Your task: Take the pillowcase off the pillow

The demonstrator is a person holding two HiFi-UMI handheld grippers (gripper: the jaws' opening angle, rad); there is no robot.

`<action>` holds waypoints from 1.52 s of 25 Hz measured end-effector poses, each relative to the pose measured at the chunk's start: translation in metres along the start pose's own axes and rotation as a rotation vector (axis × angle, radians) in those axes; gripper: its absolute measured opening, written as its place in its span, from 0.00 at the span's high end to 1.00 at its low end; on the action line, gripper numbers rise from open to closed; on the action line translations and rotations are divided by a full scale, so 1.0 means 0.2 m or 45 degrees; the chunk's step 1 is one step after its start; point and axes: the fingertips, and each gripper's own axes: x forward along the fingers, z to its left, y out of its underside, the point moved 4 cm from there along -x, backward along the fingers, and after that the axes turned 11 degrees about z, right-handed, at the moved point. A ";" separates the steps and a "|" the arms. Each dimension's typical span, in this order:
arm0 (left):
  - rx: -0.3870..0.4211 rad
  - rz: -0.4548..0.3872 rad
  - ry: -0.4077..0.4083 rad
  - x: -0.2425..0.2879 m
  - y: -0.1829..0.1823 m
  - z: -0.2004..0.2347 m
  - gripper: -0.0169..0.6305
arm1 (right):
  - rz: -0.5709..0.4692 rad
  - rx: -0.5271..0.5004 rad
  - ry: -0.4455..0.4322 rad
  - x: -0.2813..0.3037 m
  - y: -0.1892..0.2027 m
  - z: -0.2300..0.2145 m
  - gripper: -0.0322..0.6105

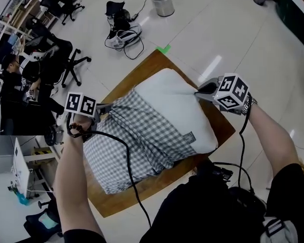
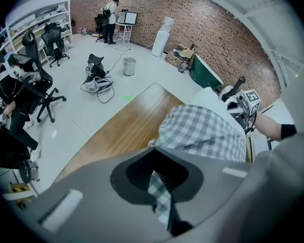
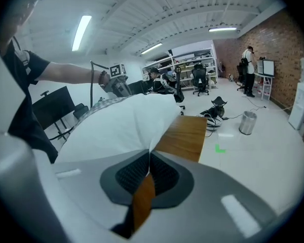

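A white pillow [image 1: 177, 103] lies on the wooden table [image 1: 142, 70], its near half still inside a grey-and-white checked pillowcase [image 1: 137, 146]. My left gripper [image 1: 105, 110] is shut on the pillowcase's left edge; in the left gripper view a strip of the checked cloth [image 2: 159, 196] runs between the closed jaws. My right gripper [image 1: 201, 92] is shut on the bare pillow's right edge, and the white pillow fabric [image 3: 126, 125] bunches into its jaws in the right gripper view. The pillowcase is bunched up across the middle of the pillow.
The table's far corner [image 1: 159, 54] points at a green floor mark [image 1: 163, 49]. On the floor beyond lie a metal bin [image 1: 162, 3] and a tangle of cables and gear [image 1: 122, 32]. Office chairs [image 1: 66, 59] and a seated person [image 1: 10, 80] are at the left.
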 end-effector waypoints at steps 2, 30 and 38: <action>-0.009 -0.014 0.001 0.02 0.04 0.01 0.96 | 0.010 0.014 0.007 0.04 0.02 -0.02 0.94; 0.189 -0.396 -0.068 -0.02 0.42 -0.06 0.70 | 0.049 -0.105 0.018 0.26 -0.02 0.19 0.78; 0.185 -0.504 0.001 -0.02 0.59 -0.20 0.68 | 0.041 -0.186 0.061 0.17 -0.04 0.41 0.73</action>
